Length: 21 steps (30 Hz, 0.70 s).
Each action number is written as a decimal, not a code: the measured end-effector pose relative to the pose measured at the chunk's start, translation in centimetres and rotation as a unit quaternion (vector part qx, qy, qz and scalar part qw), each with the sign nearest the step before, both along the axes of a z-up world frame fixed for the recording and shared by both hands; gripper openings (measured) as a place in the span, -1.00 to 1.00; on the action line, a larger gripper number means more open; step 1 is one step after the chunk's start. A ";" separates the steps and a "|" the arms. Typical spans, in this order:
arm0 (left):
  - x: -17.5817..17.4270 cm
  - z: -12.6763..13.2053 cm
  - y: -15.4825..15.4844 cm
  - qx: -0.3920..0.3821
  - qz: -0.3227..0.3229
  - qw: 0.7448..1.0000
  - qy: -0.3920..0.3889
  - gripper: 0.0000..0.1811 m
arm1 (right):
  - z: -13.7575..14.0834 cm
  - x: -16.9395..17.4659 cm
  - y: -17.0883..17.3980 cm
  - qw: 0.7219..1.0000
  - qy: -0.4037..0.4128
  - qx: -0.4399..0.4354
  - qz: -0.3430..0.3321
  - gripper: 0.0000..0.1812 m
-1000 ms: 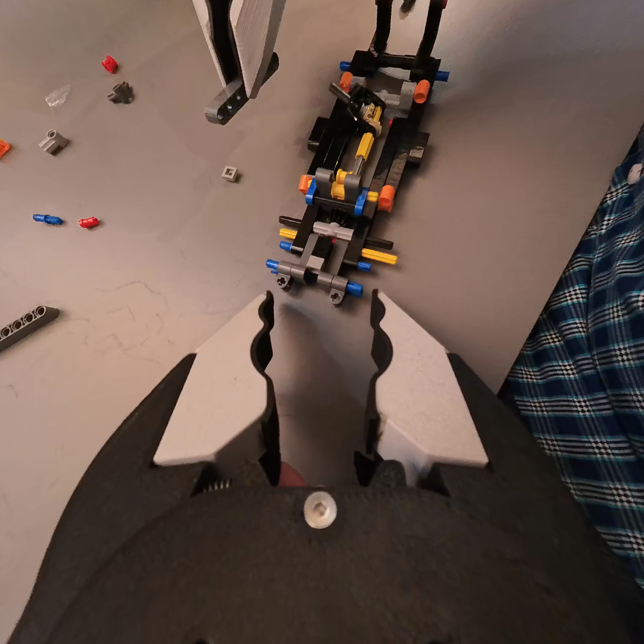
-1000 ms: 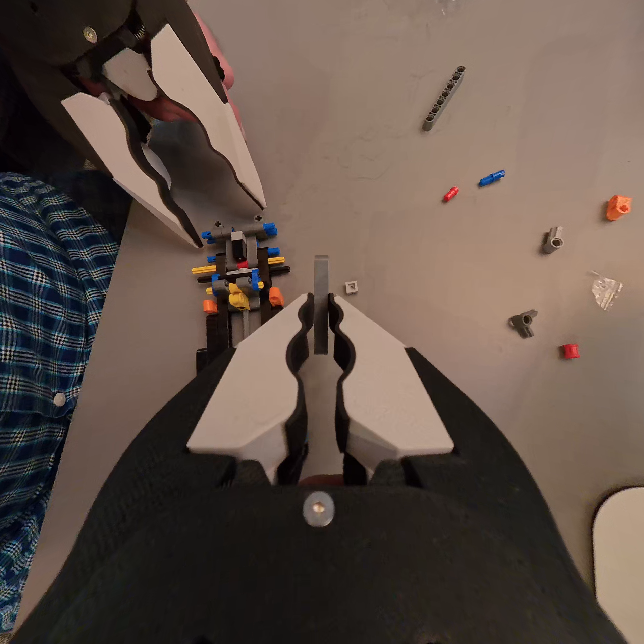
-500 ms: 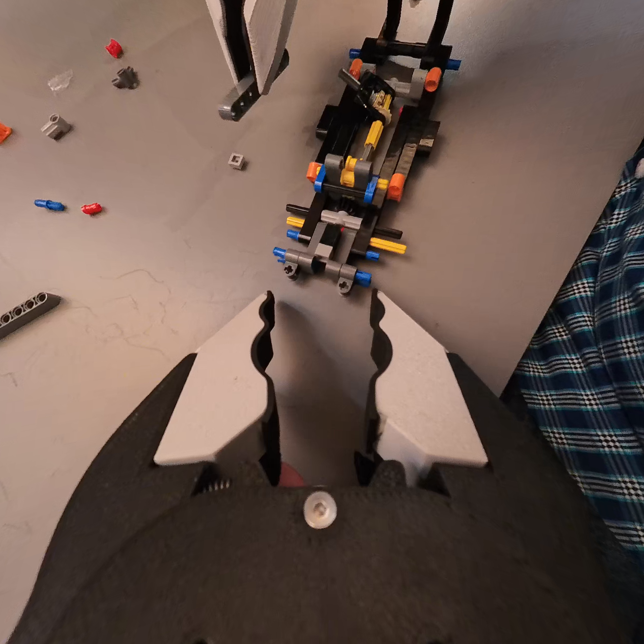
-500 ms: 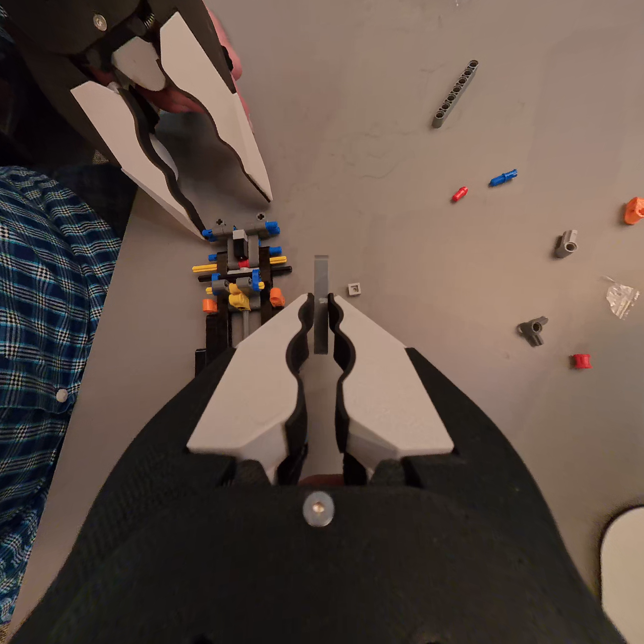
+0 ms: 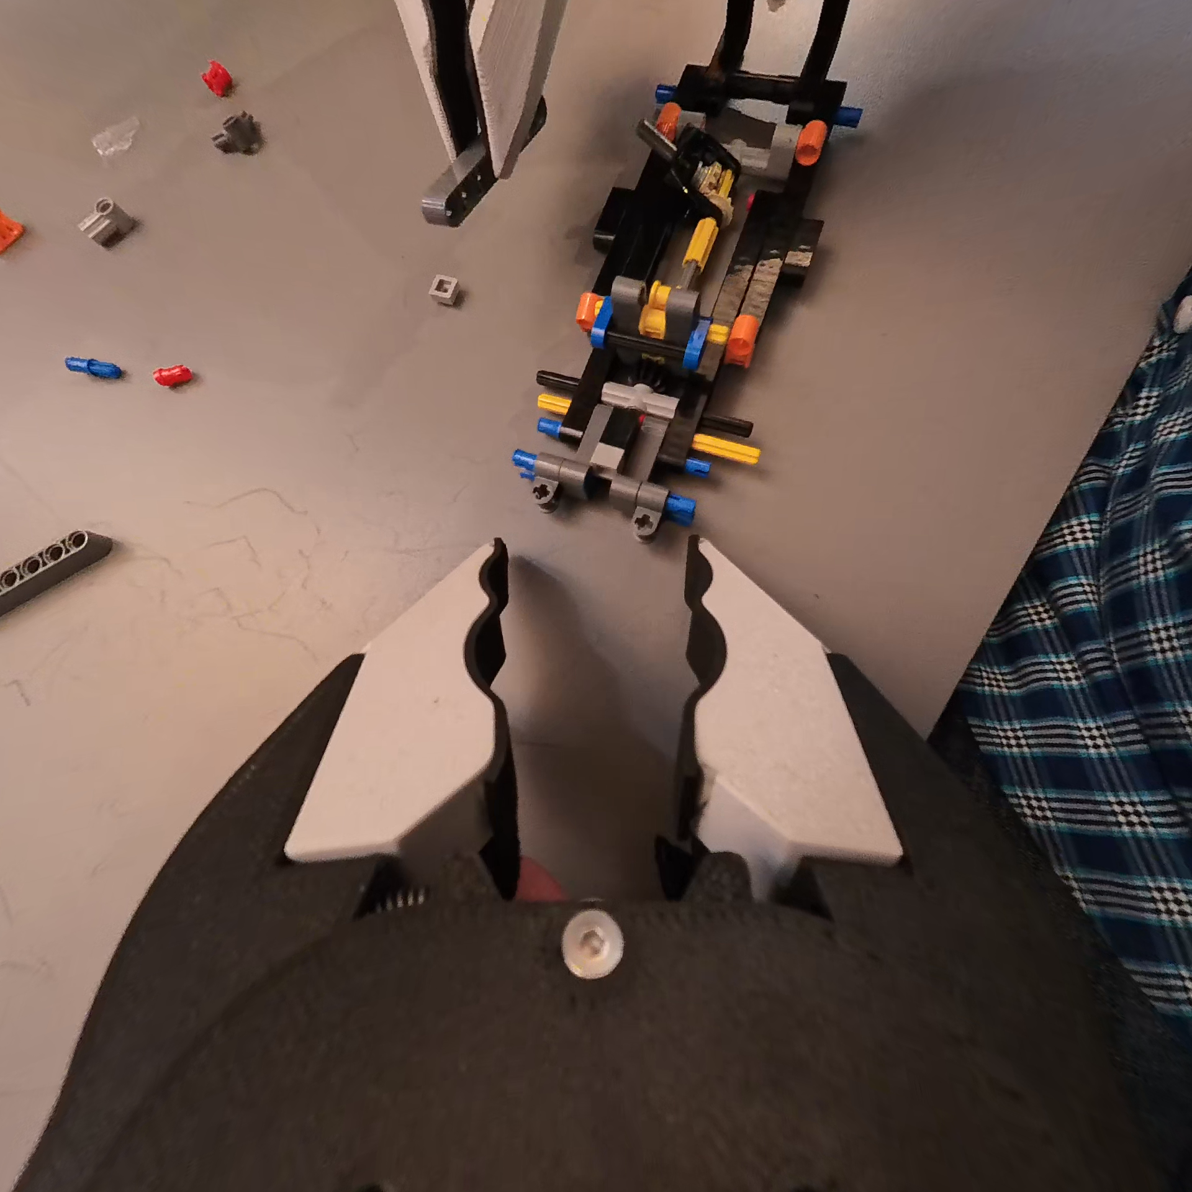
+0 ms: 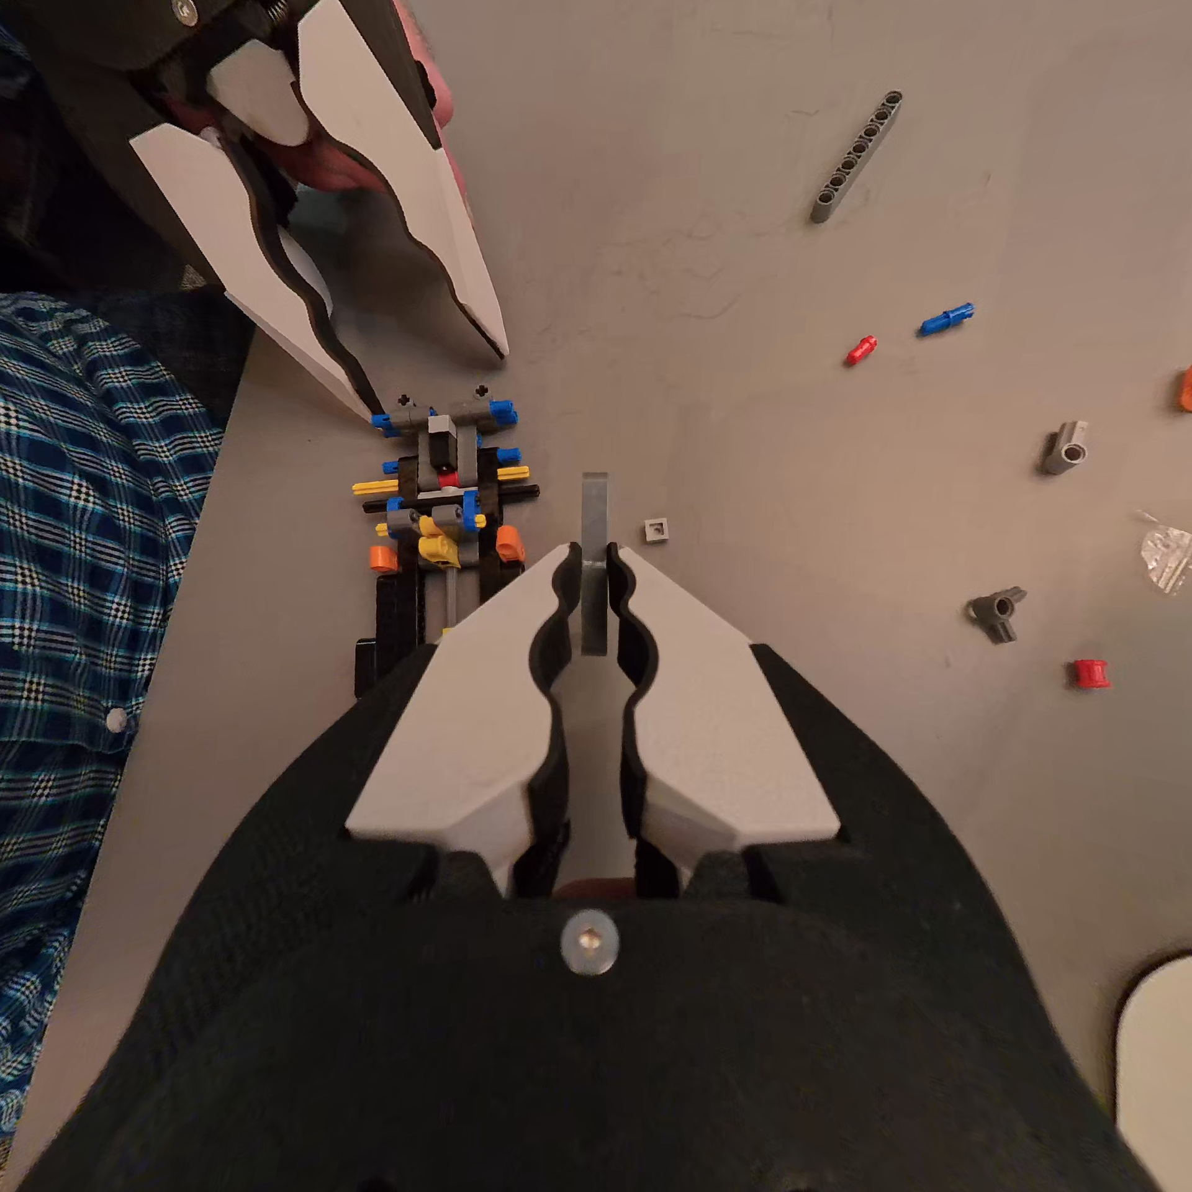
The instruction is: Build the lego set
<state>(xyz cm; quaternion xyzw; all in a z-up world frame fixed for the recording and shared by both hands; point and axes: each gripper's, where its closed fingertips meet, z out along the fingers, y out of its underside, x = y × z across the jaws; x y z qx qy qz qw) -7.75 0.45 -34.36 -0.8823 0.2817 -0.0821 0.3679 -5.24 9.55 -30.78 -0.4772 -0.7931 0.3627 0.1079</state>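
A long black lego chassis (image 5: 671,322) with yellow, blue, orange and grey parts lies on the grey table; it also shows in the right wrist view (image 6: 445,509). My left gripper (image 5: 596,551) is open and empty, its tips just short of the chassis's near grey end. It shows from outside in the right wrist view (image 6: 438,380). My right gripper (image 6: 590,548) is shut on a grey lego beam (image 6: 593,561) held above the table beside the chassis. The beam's end shows in the left wrist view (image 5: 458,190).
Loose parts lie on the table: a long grey beam (image 6: 854,158), a blue pin (image 6: 945,319), a red pin (image 6: 861,350), grey connectors (image 6: 1064,448), a red bush (image 6: 1089,673), a small grey square piece (image 6: 656,530), a clear piece (image 6: 1164,558). A person's plaid sleeve (image 5: 1096,645) lies along the table edge. My hands' fingertips stand some 11 cm from each other. Both grippers' tips are roughly 12 cm from the red pin (image 6: 861,350).
My left gripper has eased back a little from the chassis's end, still open. My right gripper with the beam has shifted slightly and stays beside the chassis.
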 end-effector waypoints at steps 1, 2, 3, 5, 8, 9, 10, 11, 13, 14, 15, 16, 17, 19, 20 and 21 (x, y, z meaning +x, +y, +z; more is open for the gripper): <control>0.0 0.0 0.0 0.000 0.000 1.000 0.000 -0.41 | 0.0 0.0 0.0 1.000 0.000 0.000 0.000 -0.94; 0.0 0.0 0.0 -0.001 0.000 1.000 0.000 -0.41 | 0.0 0.0 0.0 1.000 -0.001 0.001 0.000 -0.94; 0.0 0.0 -0.1 -0.001 0.000 1.000 0.001 -0.41 | -0.1 0.0 0.0 1.000 -0.001 0.001 0.001 -0.94; 0.0 0.1 -0.1 -0.001 -0.001 1.000 0.001 -0.41 | -0.1 0.0 0.0 1.000 -0.002 0.002 0.002 -0.94; 0.0 0.2 -0.3 -0.002 -0.003 1.000 0.002 -0.41 | -0.1 0.1 -0.1 1.000 -0.003 0.003 0.008 -0.94; 0.0 0.2 -0.4 -0.002 -0.004 1.000 0.003 -0.41 | -0.1 0.1 -0.2 1.000 -0.004 0.003 0.010 -0.94; 0.0 0.2 -0.4 -0.003 -0.004 1.000 0.003 -0.41 | -0.3 0.1 -0.3 1.000 -0.006 0.003 0.012 -0.94; 0.0 0.2 -0.5 -0.004 -0.004 1.000 0.001 -0.42 | -0.4 0.2 -0.4 1.000 -0.009 0.003 0.016 -0.94; 0.2 0.3 -0.5 -0.002 -0.006 1.000 -0.002 -0.42 | -0.7 0.2 -0.8 1.000 -0.012 0.004 0.025 -0.94; 0.2 0.4 -0.5 -0.001 -0.005 1.000 -0.002 -0.42 | -0.8 0.2 -1.1 0.999 -0.013 0.005 0.029 -0.94; 0.3 0.4 -0.5 -0.001 -0.007 1.000 -0.004 -0.42 | -0.9 0.1 -1.2 0.999 -0.014 0.006 0.033 -0.94; 0.4 0.4 -0.5 0.000 -0.008 1.000 -0.006 -0.42 | -1.1 0.0 -1.4 0.999 -0.014 0.010 0.036 -0.94; 0.6 0.3 -0.5 -0.001 -0.010 1.000 -0.006 -0.42 | -1.2 -0.2 -1.5 0.999 -0.016 0.014 0.039 -0.94; 0.8 0.3 -0.4 0.001 -0.013 1.000 -0.003 -0.42 | -1.5 -0.5 -1.7 0.999 -0.020 0.024 0.044 -0.94; 0.9 0.4 -0.4 0.002 -0.013 1.000 -0.005 -0.42 | -1.6 -0.6 -1.8 0.998 -0.023 0.028 0.046 -0.94; 0.9 0.4 -0.3 0.003 -0.013 1.000 -0.007 -0.41 | -1.7 -0.7 -2.1 0.998 -0.024 0.030 0.049 -0.94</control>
